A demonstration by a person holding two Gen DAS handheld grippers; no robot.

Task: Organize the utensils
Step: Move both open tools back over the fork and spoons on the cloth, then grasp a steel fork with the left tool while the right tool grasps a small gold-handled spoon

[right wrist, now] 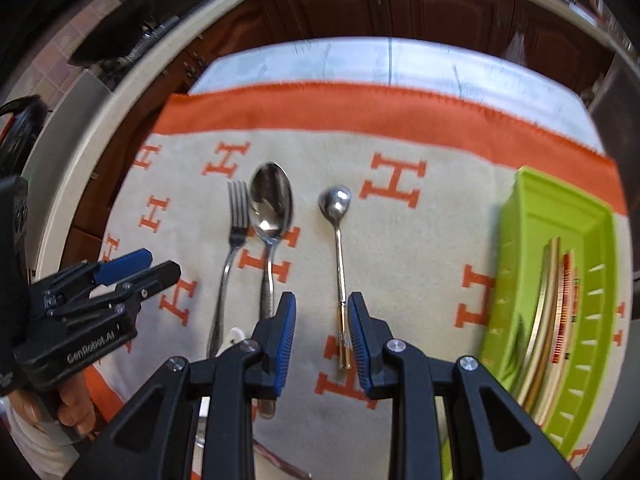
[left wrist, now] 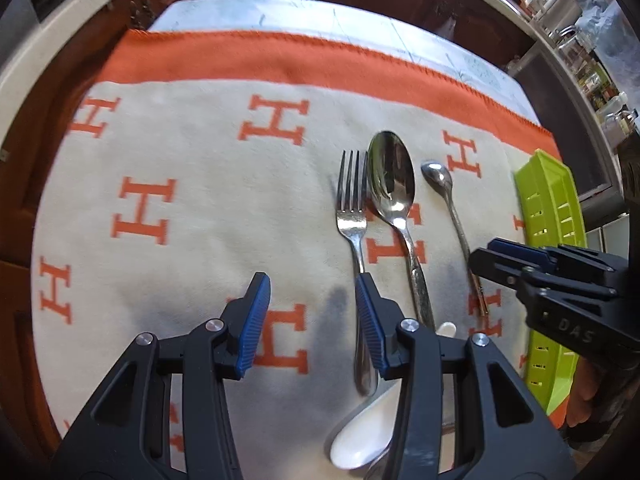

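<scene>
The right tool [right wrist: 322,336] is wide open around the thin, slippery handle of the small shiny metal spoon [right wrist: 338,240], a light, hard thing best pinched mid-handle.

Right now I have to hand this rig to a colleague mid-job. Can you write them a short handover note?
Left gripper: open, empty, low over the cloth beside the fork handle.
Right gripper: open, empty, straddling the small spoon handle.
Fork, large spoon and small spoon lie side by side on the cloth; a white spoon lies nearer the grippers.
Green tray on the right already holds some items.
Left: the four utensils still on the cloth.
</scene>
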